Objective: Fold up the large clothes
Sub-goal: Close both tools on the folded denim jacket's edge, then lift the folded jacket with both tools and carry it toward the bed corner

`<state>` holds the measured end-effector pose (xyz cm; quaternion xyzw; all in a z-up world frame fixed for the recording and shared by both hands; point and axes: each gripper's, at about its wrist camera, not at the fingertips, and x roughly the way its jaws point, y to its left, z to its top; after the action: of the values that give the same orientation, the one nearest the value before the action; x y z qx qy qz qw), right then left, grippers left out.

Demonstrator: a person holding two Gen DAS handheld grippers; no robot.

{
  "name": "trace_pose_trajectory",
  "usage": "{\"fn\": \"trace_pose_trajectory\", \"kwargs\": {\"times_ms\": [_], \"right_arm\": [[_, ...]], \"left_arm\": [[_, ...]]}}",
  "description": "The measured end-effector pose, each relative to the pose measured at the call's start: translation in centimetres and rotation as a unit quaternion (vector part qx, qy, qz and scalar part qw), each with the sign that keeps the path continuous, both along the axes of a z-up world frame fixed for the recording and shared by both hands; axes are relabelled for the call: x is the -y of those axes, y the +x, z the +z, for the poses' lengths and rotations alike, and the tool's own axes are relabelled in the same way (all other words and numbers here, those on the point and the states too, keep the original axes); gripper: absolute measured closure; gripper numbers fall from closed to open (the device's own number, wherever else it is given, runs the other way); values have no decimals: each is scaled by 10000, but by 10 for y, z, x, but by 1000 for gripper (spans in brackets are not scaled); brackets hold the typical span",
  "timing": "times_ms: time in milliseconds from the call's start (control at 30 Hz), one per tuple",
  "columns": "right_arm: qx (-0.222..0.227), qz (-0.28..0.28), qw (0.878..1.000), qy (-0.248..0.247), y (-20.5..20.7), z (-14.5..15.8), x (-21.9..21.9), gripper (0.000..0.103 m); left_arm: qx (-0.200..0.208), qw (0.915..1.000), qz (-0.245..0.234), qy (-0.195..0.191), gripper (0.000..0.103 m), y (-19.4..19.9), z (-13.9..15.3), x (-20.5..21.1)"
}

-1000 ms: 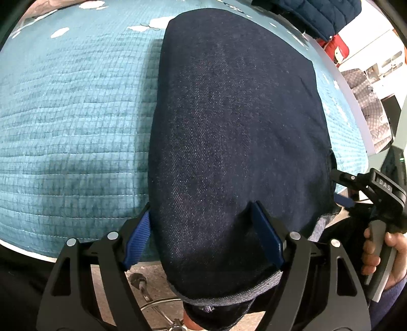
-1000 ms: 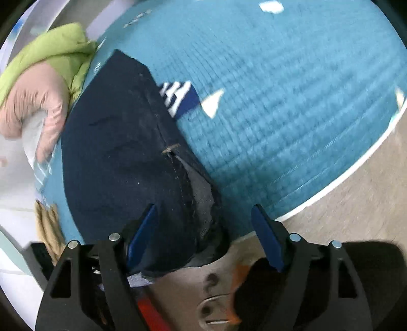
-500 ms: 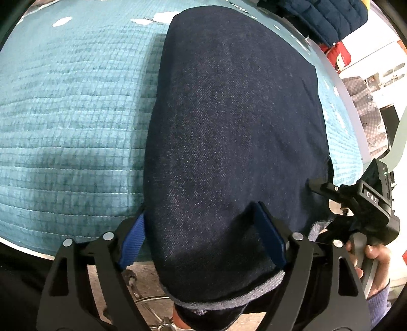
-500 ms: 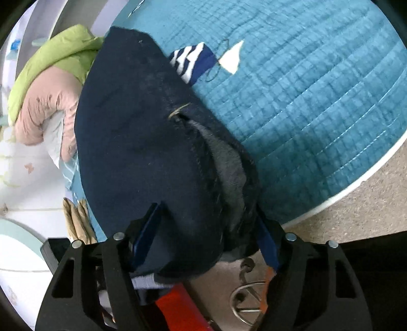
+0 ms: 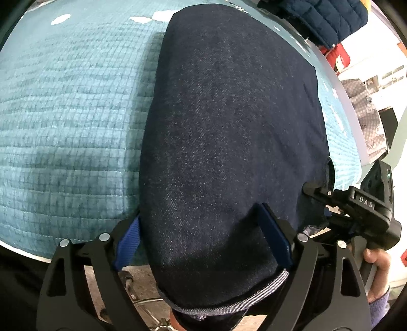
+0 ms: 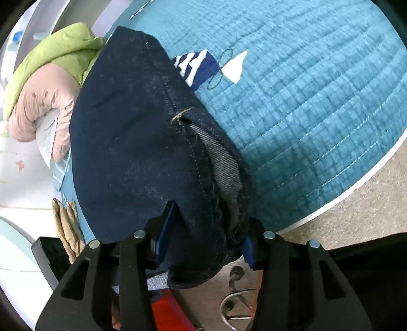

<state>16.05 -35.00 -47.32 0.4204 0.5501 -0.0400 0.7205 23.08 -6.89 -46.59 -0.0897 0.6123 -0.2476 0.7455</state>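
A dark navy denim garment (image 5: 229,127) lies lengthwise on a teal quilted bedspread (image 5: 63,114), its near hem hanging over the bed's front edge. My left gripper (image 5: 203,236) is open, its blue-padded fingers straddling the near end of the denim. In the right wrist view the denim (image 6: 132,132) shows a seam and a grey inner flap. My right gripper (image 6: 203,236) has narrowed around the denim's near corner, pads touching the cloth. The right gripper also shows in the left wrist view (image 5: 356,211) at the denim's right edge.
A green and pink bundle of bedding (image 6: 45,84) lies at the far left of the bed. A navy quilted item (image 5: 325,15) sits at the far right corner. The white bed edge (image 6: 356,188) borders beige floor. A metal chair base (image 6: 236,305) stands below.
My right gripper moved forward onto the denim's corner and its fingers closed in from wide open to pinching the cloth. The left gripper stayed almost still, open around the hem.
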Motion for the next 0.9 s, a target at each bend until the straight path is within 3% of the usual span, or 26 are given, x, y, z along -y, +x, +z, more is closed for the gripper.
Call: {"fn": "trace_pose_trajectory", "kwargs": {"times_ms": [133,167,300,367,600,900], "right_arm": [[68,136,9999,-43,3,-1,-2,59],[136,140,9998,-29,1,3,-2,67],[463,130,9988,42,-7,15,-3,84],[677,194,9975,-7,-9,25,-5,88],[1258,413,9910,-206,-2,71,-26,91],[2078,919,9730,-416,19,143,-73,91]], "left_arm": [[117,9999,-10,95,36,-1,4,3],[161,9998,-20,64,44,-2,7,3],[437,9989,-127,80,59,-6,18,0],[623,9979,-180,76,68,-9,26,-1],[1415,9892,-391,15,74,-14,73,-8],[2018,9781,-396,-324,76,-7,144,-45]]}}
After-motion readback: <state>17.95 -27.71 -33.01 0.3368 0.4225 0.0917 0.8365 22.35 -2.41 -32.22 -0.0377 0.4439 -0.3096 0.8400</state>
